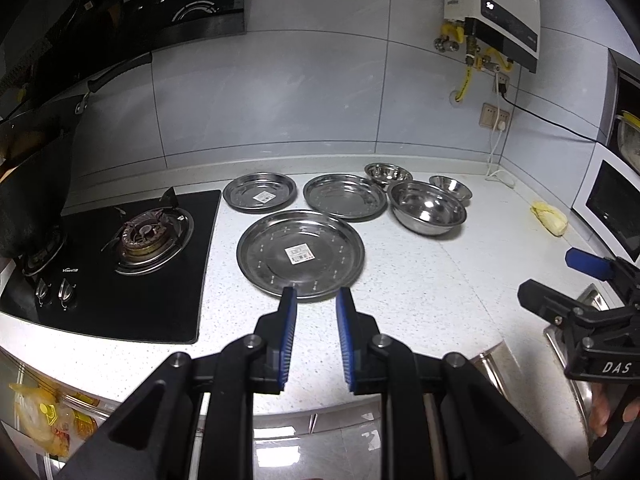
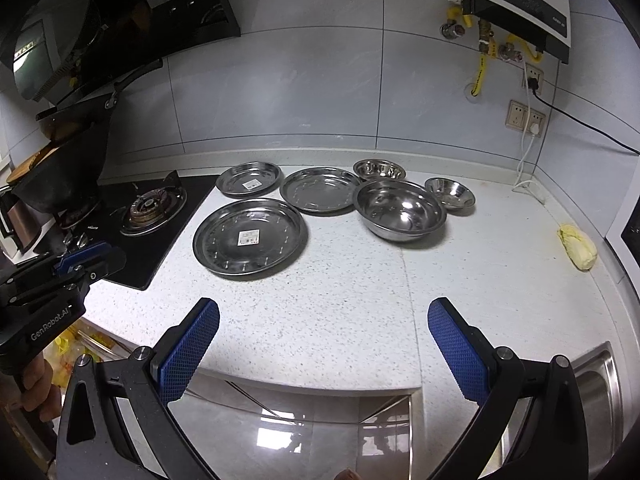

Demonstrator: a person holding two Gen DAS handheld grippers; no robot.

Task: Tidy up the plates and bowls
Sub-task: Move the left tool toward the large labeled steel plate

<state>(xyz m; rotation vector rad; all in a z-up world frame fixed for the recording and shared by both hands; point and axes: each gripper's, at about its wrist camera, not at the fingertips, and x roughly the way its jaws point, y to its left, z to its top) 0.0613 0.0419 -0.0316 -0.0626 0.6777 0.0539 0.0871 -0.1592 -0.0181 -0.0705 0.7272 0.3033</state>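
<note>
Three steel plates lie on the white counter: a large one [image 1: 300, 254] [image 2: 250, 237] in front, a small labelled one [image 1: 260, 191] [image 2: 248, 178] behind it, and a medium one [image 1: 345, 196] [image 2: 320, 190] to the right. Three steel bowls stand right of them: a large one [image 1: 428, 207] [image 2: 401, 209], a small one [image 1: 387, 174] [image 2: 379, 170] behind, another small one [image 1: 450, 186] [image 2: 450, 193] at the far right. My left gripper [image 1: 316, 294] is open by a narrow gap and empty, just short of the large plate's near rim. My right gripper [image 2: 324, 308] is wide open and empty above the counter's front.
A black gas hob [image 1: 132, 256] with a burner and a dark pot [image 1: 28, 204] lies left of the plates. A yellow cloth [image 1: 550, 219] [image 2: 578, 247] sits at the right. A steel sink [image 2: 596, 392] is at the near right. A water heater [image 1: 496, 4] hangs on the tiled wall.
</note>
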